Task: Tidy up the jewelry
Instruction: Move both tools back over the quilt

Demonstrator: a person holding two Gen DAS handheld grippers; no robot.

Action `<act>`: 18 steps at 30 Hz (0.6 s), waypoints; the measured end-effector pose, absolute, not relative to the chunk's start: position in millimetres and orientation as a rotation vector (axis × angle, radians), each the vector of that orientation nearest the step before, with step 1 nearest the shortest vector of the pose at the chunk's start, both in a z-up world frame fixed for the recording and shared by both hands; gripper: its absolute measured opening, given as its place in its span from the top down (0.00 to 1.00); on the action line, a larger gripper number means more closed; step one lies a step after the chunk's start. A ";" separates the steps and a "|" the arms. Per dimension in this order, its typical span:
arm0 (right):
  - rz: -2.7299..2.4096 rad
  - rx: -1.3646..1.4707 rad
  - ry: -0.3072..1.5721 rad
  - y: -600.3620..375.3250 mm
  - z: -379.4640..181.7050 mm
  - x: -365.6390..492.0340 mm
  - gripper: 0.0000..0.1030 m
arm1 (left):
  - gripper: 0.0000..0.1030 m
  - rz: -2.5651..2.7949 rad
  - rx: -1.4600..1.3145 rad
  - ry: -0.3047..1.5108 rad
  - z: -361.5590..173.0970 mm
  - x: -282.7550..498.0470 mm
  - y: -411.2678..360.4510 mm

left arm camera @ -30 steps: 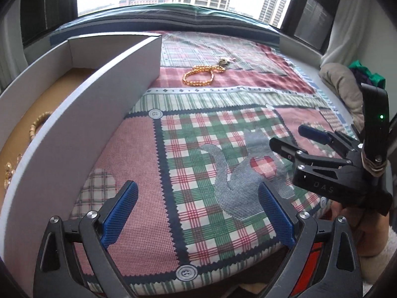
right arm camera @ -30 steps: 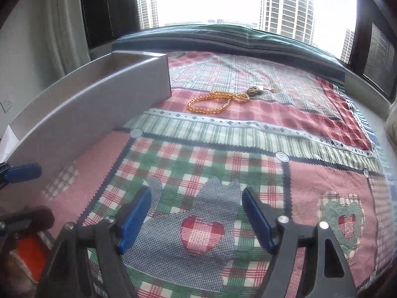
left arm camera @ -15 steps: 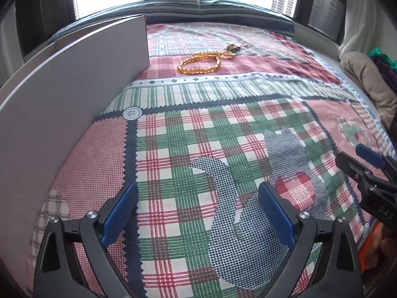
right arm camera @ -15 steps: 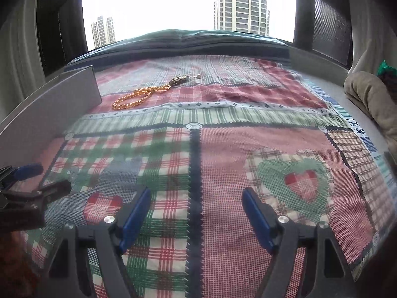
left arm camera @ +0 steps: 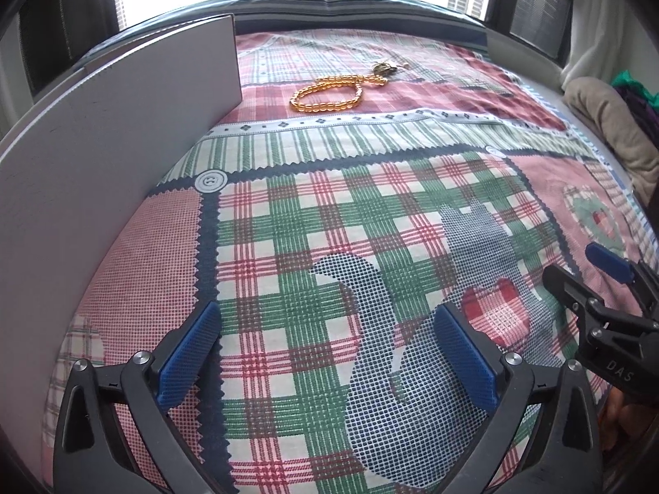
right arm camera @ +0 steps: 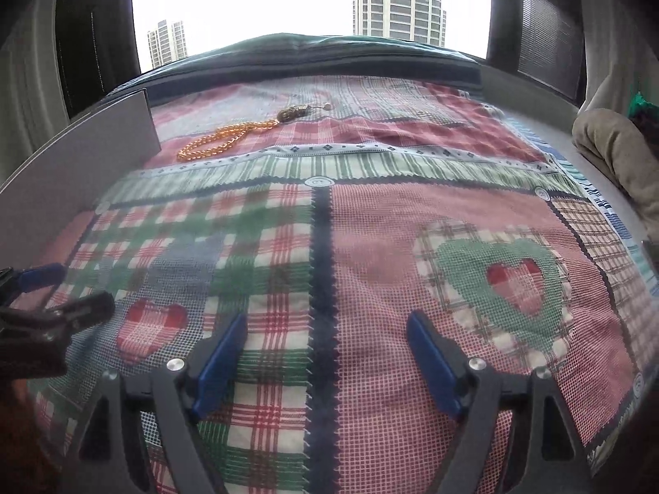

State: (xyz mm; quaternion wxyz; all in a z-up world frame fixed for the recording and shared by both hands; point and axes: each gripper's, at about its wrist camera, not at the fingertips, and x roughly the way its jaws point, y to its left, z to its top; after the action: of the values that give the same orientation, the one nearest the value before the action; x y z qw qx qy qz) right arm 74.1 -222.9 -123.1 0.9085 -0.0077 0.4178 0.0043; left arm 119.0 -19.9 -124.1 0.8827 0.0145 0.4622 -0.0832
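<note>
An amber bead bracelet [left arm camera: 327, 93] [right arm camera: 222, 142] lies far off on the patchwork cloth [left arm camera: 329, 214], with a small dark metal piece [left arm camera: 385, 68] [right arm camera: 293, 113] touching its far end. The white box [left arm camera: 103, 131] [right arm camera: 82, 156] stands along the left; only its outer wall shows. My left gripper [left arm camera: 325, 350] hangs open low over the green-checked patch, nothing between its blue pads. My right gripper [right arm camera: 327, 358] is open with its jaws still opening, nothing between them, over the pink patch. Each gripper appears at the edge of the other's view [left arm camera: 593, 284] [right arm camera: 57, 292].
A beige bundle of cloth [left arm camera: 609, 123] [right arm camera: 618, 152] lies at the right edge, green fabric [left arm camera: 634, 82] behind it. A dark striped cushion [right arm camera: 329, 53] runs along the far side under a bright window with towers outside.
Both grippers dropped closer to the cloth and swung right. The box's inside, seen a second ago with jewelry in it, is now hidden behind its wall. The right jaws spread a little wider.
</note>
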 end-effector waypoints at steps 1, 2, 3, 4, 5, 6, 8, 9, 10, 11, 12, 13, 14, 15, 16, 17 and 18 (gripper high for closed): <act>0.006 -0.020 0.860 -221.9 -123.2 74.0 0.19 | 0.01 -0.174 0.031 0.962 -124.2 118.9 -19.9; 0.006 -0.014 0.859 -222.3 -123.2 73.9 0.19 | 0.01 -0.174 0.032 0.962 -124.4 119.0 -20.0; 0.007 -0.012 0.859 -222.4 -123.2 73.9 0.19 | 0.01 -0.174 0.035 0.963 -124.4 119.1 -20.3; 0.008 -0.014 0.861 -222.3 -122.9 74.0 0.19 | 0.01 -0.173 0.038 0.964 -124.5 119.2 -20.8; 0.010 -0.012 0.865 -222.9 -122.5 74.3 0.19 | 0.01 -0.172 0.042 0.967 -124.5 119.3 -21.4; 0.015 -0.004 0.872 -223.9 -121.5 74.1 0.19 | 0.01 -0.173 0.046 0.971 -124.3 119.6 -21.8; 0.045 0.045 0.891 -229.6 -116.6 73.9 0.19 | 0.01 -0.180 0.053 0.988 -123.7 120.8 -22.3; 0.061 0.078 0.892 -234.0 -113.0 73.2 0.19 | 0.01 -0.187 0.061 1.006 -122.7 122.2 -23.0; 0.070 0.108 0.884 -238.9 -108.6 71.8 0.19 | 0.01 -0.201 0.063 1.025 -120.5 124.2 -23.7; 0.067 0.121 0.870 -243.1 -104.0 70.0 0.19 | 0.01 -0.223 0.056 1.039 -116.5 125.8 -24.4; 0.056 0.119 0.853 -246.3 -99.6 68.4 0.19 | 0.01 -0.244 0.046 1.043 -110.5 127.1 -25.2; 0.043 0.110 0.838 -248.4 -96.4 67.1 0.19 | 0.01 -0.262 0.040 1.042 -102.8 128.2 -26.5; 0.032 0.102 0.827 -250.0 -94.4 66.1 0.19 | 0.01 -0.281 0.039 1.039 -93.7 130.3 -29.3; 0.025 0.098 0.820 -251.6 -93.7 65.8 0.19 | 0.01 -0.302 0.041 1.036 -84.6 133.3 -32.7; 0.022 0.103 0.819 -252.8 -94.2 66.2 0.19 | 0.01 -0.322 0.048 1.036 -76.5 137.1 -36.7; 0.024 0.113 0.823 -253.8 -95.7 67.0 0.19 | 0.01 -0.341 0.062 1.036 -68.4 141.8 -41.5; 0.029 0.124 0.830 -254.4 -97.7 68.2 0.19 | 0.01 -0.354 0.079 1.031 -62.0 147.1 -46.3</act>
State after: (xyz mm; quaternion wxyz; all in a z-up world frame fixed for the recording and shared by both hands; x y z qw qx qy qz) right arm 68.2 -254.4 -97.7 0.9130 0.0604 0.4031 0.0141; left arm 147.1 -46.3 -62.0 0.8542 0.0376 0.4904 -0.1685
